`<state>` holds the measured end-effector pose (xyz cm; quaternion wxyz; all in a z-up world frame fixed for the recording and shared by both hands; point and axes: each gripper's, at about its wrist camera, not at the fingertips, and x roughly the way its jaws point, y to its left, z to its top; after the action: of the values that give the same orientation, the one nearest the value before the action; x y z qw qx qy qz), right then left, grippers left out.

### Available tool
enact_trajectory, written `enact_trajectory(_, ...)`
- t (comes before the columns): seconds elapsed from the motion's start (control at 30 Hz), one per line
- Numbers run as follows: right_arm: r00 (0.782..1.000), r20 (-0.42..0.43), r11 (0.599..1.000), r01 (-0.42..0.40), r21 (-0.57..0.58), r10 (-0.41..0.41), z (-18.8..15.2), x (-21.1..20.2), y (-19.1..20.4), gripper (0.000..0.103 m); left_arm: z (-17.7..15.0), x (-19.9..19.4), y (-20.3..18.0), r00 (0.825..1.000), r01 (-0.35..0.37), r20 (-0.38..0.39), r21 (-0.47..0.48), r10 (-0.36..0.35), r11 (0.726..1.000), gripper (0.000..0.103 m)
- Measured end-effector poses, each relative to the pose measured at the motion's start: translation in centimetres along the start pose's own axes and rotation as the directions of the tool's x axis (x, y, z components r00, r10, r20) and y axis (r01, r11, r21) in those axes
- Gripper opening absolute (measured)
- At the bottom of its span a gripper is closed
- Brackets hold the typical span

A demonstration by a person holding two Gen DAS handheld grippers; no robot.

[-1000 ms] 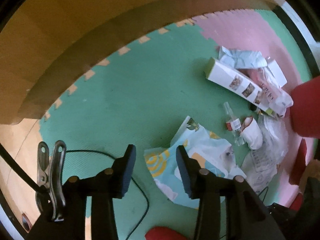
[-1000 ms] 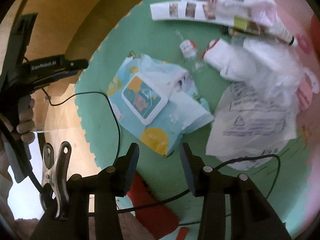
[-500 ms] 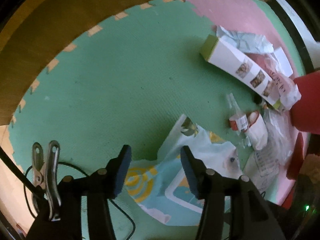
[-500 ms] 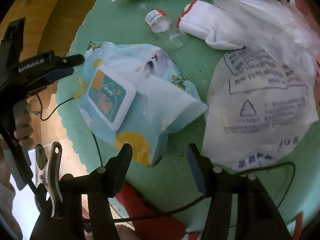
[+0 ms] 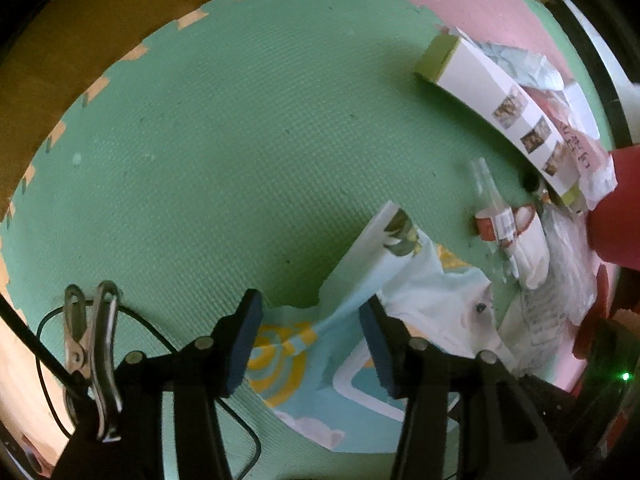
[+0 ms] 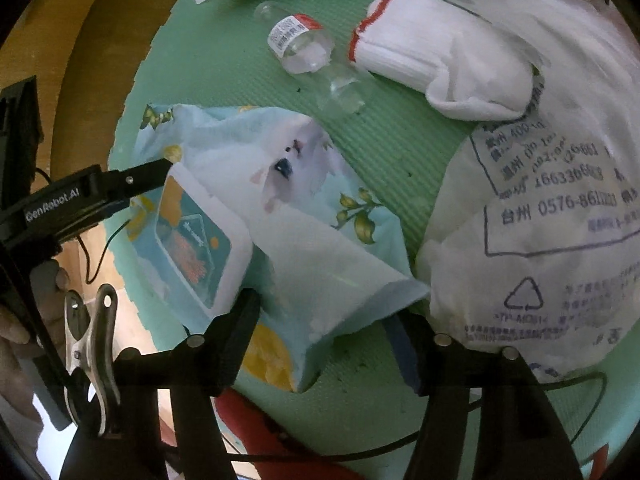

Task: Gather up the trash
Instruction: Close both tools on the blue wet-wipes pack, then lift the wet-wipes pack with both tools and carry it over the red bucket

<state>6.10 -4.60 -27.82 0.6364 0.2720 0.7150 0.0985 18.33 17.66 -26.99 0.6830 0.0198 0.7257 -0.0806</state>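
Observation:
A crumpled light-blue wet-wipes pack [image 6: 280, 216] with a white lid lies on the green foam mat [image 5: 240, 140]. My left gripper [image 5: 310, 338] points down over its yellow-swirl corner [image 5: 280, 352]; the jaws are closing, the corner lies between them, and the pads do not press it. My right gripper [image 6: 324, 340] hangs low over the pack's near corner, its jaws opening around it without touching. In the right wrist view the left gripper's fingers [image 6: 136, 182] reach over the pack's left edge.
Beyond the pack lie a clear bottle [image 6: 304, 44] with a red label, a white glove [image 6: 440, 68] with a red cuff, a printed white plastic bag [image 6: 540, 240] and a long white carton [image 5: 500, 112]. A black cable [image 6: 560, 384] and red cloth [image 6: 260, 420] lie near me.
Both grippers have sunk toward the mat, so the pack looks larger and now sits between each pair of fingers. The right jaws have spread wider.

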Motion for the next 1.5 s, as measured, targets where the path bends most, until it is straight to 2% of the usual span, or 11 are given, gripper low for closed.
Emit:
enact_trajectory(0.1, 1.000, -0.006, 1.000, -0.017, -0.010, 0.017, 0.4, 0.0, 0.1, 0.055, -0.1, -0.1, -0.4, 1.000, 0.009, -0.011, 0.013, -0.009, 1.000, 0.039)
enact_trajectory(0.17, 1.000, -0.005, 0.999, -0.027, -0.028, 0.027, 0.4, -0.2, 0.2, 0.049, -0.2, -0.4, -0.5, 0.999, 0.032, -0.023, 0.017, -0.032, 0.999, 0.023)
enact_trajectory(0.27, 1.000, -0.004, 0.998, -0.014, -0.065, 0.013, 0.6, -0.7, 0.9, 0.045, -0.6, -0.9, -0.6, 0.999, 0.029, -0.042, 0.021, -0.028, 0.999, 0.021)
enact_trajectory(0.4, 0.999, 0.005, 0.996, -0.048, -0.074, 0.049, 1.2, -1.9, 1.0, 0.042, -1.1, -1.9, -0.8, 0.998, 0.009, -0.065, 0.054, -0.005, 0.998, 0.015)
enact_trajectory(0.53, 0.997, 0.029, 0.991, -0.071, -0.110, 0.075, 1.0, -3.8, 1.8, 0.041, -2.1, -4.6, -1.6, 0.999, -0.016, -0.043, 0.085, 0.020, 0.996, 0.014)
enact_trajectory(0.83, 0.986, 0.077, 0.969, -0.130, -0.209, 0.149, 0.7, -9.2, 4.2, 0.041, -4.2, -13.0, -2.2, 0.998, 0.006, 0.057, 0.059, -0.010, 0.998, 0.014)
enact_trajectory(0.97, 0.978, 0.112, 0.953, -0.142, -0.268, 0.177, 0.1, -13.1, 4.9, 0.041, -4.6, -17.1, -4.4, 0.992, 0.021, 0.119, 0.081, -0.030, 0.996, 0.014)
enact_trajectory(1.2, 0.957, 0.210, 0.932, -0.119, -0.342, 0.200, -2.3, -20.8, 4.8, 0.041, -6.3, -25.7, -8.9, 0.965, 0.051, 0.251, 0.094, -0.073, 0.994, 0.014)
enact_trajectory(1.3, 0.947, 0.252, 0.925, -0.096, -0.368, 0.199, -3.1, -24.2, 4.8, 0.041, -7.0, -28.0, -10.7, 0.954, 0.057, 0.289, 0.093, -0.082, 0.994, 0.014)
enact_trajectory(1.5, 0.931, 0.314, 0.920, -0.055, -0.389, 0.188, -4.6, -30.1, 3.8, 0.041, -8.2, -32.0, -15.7, 0.933, 0.009, 0.355, 0.135, -0.057, 0.991, 0.014)
